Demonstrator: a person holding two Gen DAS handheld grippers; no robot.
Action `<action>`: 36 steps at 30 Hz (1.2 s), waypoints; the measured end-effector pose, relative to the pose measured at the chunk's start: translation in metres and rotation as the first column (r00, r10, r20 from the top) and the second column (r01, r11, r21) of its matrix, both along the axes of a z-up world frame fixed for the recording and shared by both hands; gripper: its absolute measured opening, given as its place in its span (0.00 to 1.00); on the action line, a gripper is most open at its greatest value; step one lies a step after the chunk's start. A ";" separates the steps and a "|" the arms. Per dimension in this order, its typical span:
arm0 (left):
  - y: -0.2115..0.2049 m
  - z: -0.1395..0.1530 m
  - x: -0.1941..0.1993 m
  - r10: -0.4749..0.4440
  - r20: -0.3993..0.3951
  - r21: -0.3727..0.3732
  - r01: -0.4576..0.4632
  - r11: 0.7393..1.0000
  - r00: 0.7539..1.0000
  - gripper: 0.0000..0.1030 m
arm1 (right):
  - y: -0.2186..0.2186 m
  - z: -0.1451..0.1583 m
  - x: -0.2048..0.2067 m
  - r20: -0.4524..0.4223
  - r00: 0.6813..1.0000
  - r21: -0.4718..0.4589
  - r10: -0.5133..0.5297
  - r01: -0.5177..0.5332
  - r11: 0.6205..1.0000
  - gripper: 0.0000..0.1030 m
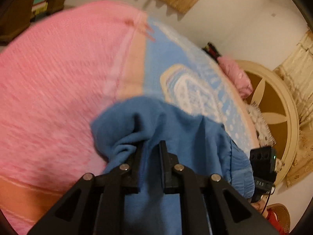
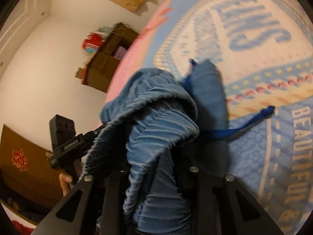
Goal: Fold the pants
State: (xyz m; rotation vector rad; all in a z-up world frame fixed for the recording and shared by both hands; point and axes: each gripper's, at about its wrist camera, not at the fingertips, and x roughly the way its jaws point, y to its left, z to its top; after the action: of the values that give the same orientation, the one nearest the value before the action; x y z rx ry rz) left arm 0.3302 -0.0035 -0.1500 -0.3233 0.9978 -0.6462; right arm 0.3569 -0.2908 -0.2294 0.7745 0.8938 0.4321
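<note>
Two grippers, both on the blue pants (image 1: 172, 125), which hang bunched between them above the bed.

Risks first, left to right. On the left side the bite looks shallow: only a fold of fleece sits between the fingers, so a sharp tug from the other hand could pull it free. On the right, the gathered waistband (image 2: 152, 105) drapes over the tool and hides its fingertips, so I cannot confirm how much cloth is caught there; a thin pinch on the elastic could slip. The dark blue drawstring (image 2: 244, 123) trails ahead and to the right of that gripper onto the blue-and-white blanket (image 2: 273, 156), and could snag or get folded in crooked. With the fabric this bunched, laying it down now would likely trap creases.

Left gripper (image 1: 150, 146): jaws narrow, clamped on a fold of the pants, cloth spilling ahead and to both sides, pink blanket (image 1: 58, 78) beyond on its left.

Right gripper (image 2: 156, 168): jaws drawn in, waistband piled between and over them; it appears to grip the cloth, though the pads themselves are covered.
</note>
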 end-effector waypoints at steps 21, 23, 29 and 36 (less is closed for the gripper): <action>-0.042 0.020 -0.033 -0.081 0.250 0.336 -0.008 0.942 0.965 0.73 | -0.051 0.029 -0.065 0.064 0.990 -0.237 -0.128 0.140 0.961 0.32; -0.049 0.023 -0.039 -0.061 0.267 0.378 -0.047 0.925 0.962 0.75 | -0.053 0.025 -0.070 0.013 0.986 -0.260 -0.168 0.166 0.951 0.41; -0.054 0.034 -0.049 -0.034 0.310 0.473 -0.123 0.872 0.950 0.85 | -0.070 0.046 -0.125 0.060 0.943 -0.289 -0.328 0.331 0.898 0.57; -0.047 0.045 -0.077 0.020 0.324 0.455 -0.174 0.873 0.946 0.93 | -0.030 0.097 -0.180 0.235 0.911 -0.395 -0.339 0.409 0.823 0.59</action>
State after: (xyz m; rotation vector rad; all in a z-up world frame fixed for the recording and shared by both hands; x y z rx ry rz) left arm 0.2534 -0.0505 -0.1045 0.1655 0.7978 -0.3229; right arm 0.1773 -0.3209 -0.1327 0.4732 0.6346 -0.0658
